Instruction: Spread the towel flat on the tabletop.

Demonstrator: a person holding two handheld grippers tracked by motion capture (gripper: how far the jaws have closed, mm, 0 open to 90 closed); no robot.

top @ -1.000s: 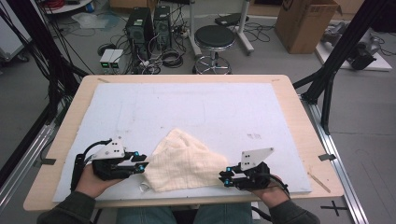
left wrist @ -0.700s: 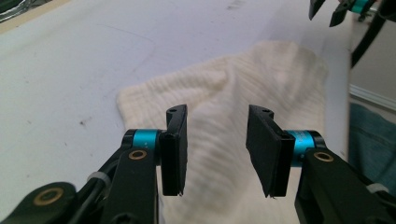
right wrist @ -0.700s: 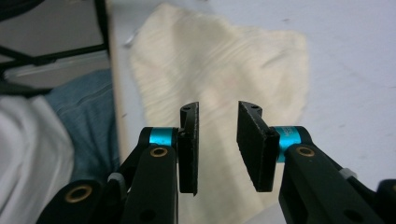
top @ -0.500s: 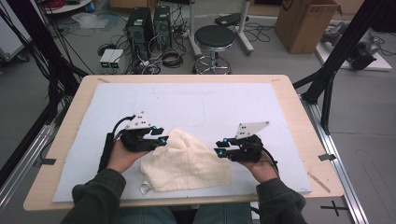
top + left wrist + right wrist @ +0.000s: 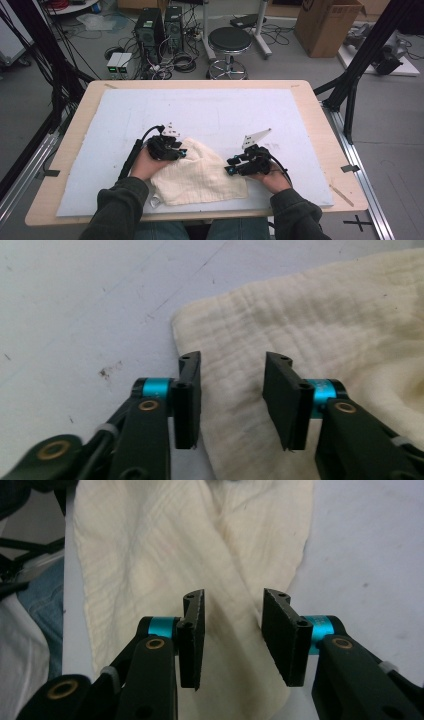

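A cream waffle-weave cloth point(image 5: 197, 172) lies folded on the white mat point(image 5: 210, 115) near the table's front edge. My left gripper point(image 5: 181, 151) is at the cloth's upper left corner, open, its jaws over the cloth's point(image 5: 310, 325) edge with nothing pinched. My right gripper point(image 5: 231, 166) is at the cloth's right side, open too. In the right gripper view the cloth point(image 5: 165, 545) stretches away under the parted jaws, a long crease running down its middle. The person's hands hold both grippers from below.
The wooden table's rim point(image 5: 330, 125) frames the mat. Beyond the far edge stand a black stool point(image 5: 230, 40), computer towers point(image 5: 160, 25), cables and a cardboard box point(image 5: 325, 25). Black frame posts point(image 5: 365, 55) rise at the right.
Both grippers moved away from the table's front edge. The cloth's front part was carried over and laid down, and both grippers now stand open at its upper left corner and right side.
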